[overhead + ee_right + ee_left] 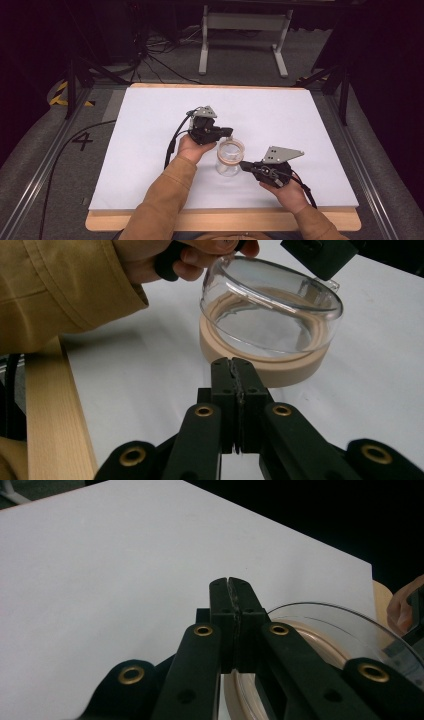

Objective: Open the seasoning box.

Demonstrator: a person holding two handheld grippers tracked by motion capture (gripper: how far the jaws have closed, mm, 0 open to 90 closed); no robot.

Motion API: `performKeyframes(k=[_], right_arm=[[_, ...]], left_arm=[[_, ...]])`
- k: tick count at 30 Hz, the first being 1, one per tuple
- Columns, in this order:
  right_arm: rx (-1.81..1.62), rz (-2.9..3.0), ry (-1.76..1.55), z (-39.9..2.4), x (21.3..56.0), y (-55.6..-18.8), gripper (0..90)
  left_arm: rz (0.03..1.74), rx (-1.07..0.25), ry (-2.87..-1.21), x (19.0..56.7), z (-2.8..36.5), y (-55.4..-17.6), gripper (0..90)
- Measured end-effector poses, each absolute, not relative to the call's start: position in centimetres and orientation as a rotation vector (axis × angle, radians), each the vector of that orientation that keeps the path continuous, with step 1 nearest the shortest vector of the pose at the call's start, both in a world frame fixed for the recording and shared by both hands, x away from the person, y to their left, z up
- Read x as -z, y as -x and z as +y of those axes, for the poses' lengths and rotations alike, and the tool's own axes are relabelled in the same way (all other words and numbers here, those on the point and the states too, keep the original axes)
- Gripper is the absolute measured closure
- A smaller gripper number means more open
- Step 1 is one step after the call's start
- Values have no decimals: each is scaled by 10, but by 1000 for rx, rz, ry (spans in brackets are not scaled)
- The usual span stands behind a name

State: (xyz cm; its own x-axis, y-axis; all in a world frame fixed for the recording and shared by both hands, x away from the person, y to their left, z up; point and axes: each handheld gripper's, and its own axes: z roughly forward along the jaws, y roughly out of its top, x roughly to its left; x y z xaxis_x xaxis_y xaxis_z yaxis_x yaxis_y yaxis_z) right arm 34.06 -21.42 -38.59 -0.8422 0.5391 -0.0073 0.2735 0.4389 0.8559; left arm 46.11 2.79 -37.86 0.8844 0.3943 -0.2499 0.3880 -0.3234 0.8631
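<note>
While both claws flank the jar (229,158) near the middle of the counter (150,150), the work looks barely begun. The left claw (226,132) sits at the jar's far rim, jaws pressed together on nothing; the right claw (244,164) points at its near side, jaws likewise together. A tan ring (260,367) circles the clear glass; gripping and moving it are left, I judge. The counter is white on a wooden board, the room dark, with cables on grey floor (165,65).
</note>
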Motion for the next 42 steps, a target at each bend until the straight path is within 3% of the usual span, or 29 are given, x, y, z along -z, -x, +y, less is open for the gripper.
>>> performKeyframes(k=[26,42], right_arm=[[-1536,2381,-808,-216,394,-350,892],[-1530,2365,-763,-215,387,-353,893]], left_arm=[[575,-4,-1944,378,28,-461,896],[591,-121,-1931,357,52,-445,872]])
